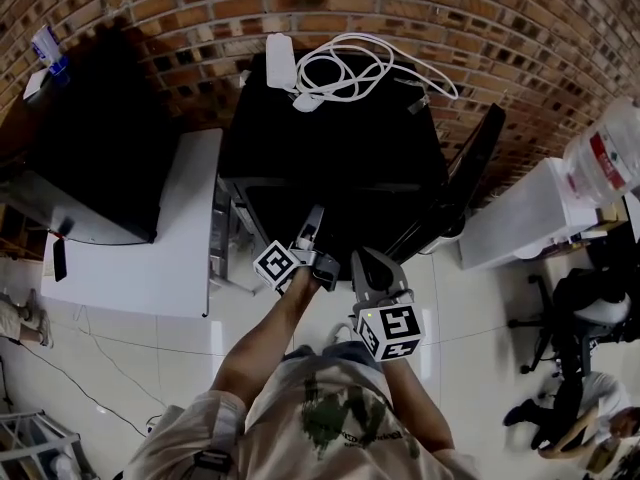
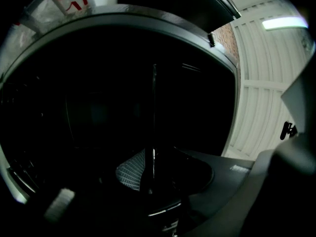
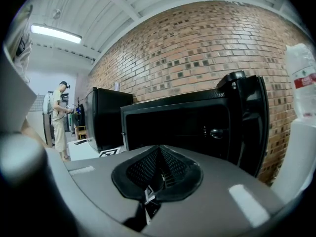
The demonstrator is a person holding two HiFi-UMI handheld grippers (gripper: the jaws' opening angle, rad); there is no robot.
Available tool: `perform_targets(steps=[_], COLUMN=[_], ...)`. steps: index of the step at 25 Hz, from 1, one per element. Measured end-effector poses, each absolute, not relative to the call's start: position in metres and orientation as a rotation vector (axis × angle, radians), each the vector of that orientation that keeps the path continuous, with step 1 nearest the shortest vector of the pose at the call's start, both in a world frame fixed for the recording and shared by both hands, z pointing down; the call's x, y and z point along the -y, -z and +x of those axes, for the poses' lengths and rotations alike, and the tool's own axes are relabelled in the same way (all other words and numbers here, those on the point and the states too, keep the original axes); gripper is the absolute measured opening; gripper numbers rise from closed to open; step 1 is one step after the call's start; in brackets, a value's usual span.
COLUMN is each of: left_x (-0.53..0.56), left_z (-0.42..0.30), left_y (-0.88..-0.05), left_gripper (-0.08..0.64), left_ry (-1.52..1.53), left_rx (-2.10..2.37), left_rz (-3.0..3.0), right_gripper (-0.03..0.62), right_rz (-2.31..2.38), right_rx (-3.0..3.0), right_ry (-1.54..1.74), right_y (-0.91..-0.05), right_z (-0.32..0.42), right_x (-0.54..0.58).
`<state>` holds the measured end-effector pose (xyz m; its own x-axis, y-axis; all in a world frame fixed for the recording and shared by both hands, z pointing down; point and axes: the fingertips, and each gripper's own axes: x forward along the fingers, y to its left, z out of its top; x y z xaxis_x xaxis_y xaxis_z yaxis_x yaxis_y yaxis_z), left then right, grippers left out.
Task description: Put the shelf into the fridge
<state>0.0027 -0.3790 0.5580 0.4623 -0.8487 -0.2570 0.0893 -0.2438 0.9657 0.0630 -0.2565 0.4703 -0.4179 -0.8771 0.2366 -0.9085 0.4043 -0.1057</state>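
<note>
While the left gripper reaches into the fridge with jaws released, the right gripper hangs before it, jaws clenched.

Brick wall: red-brown, at the back.
White cable: loosely coiled, touching the white adapter.
White surface: left, bearing a black cabinet.
Water bottle: right, above a white stand.
Standing person: far left, below the ceiling light.

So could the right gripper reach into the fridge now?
Probably yes: the fridge has its door swung open, and the right gripper hangs just before the opening. The left gripper is at its left side, leaving room.
</note>
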Motion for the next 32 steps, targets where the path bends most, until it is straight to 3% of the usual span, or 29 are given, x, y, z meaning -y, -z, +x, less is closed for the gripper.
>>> perform_targets(steps=[5, 8, 15, 32], left_x=[0.336, 0.309, 0.248, 0.14], left_z=[-0.004, -0.011, -0.027, -0.038], left_y=[-0.524, -0.497, -0.443, -0.413], left_gripper=[0.124, 0.081, 0.063, 0.018], left_ry=[1.043, 1.031, 0.809, 0.628], left_rx=[0.646, 0.652, 0.785, 0.994], left_rz=[1.627, 1.722, 2.142, 2.451], right_gripper=[0.0, 0.0, 0.0, 0.0], right_rz=[1.621, 1.629, 1.637, 1.568], right_rx=[2.504, 2.511, 2.532, 2.549], right_ry=[-0.301, -0.269, -0.235, -0.205], right_y=[-0.462, -0.452, -0.429, -0.418], right_z=[0.059, 0.053, 0.034, 0.01], right_x=[0.246, 0.236, 0.207, 0.116])
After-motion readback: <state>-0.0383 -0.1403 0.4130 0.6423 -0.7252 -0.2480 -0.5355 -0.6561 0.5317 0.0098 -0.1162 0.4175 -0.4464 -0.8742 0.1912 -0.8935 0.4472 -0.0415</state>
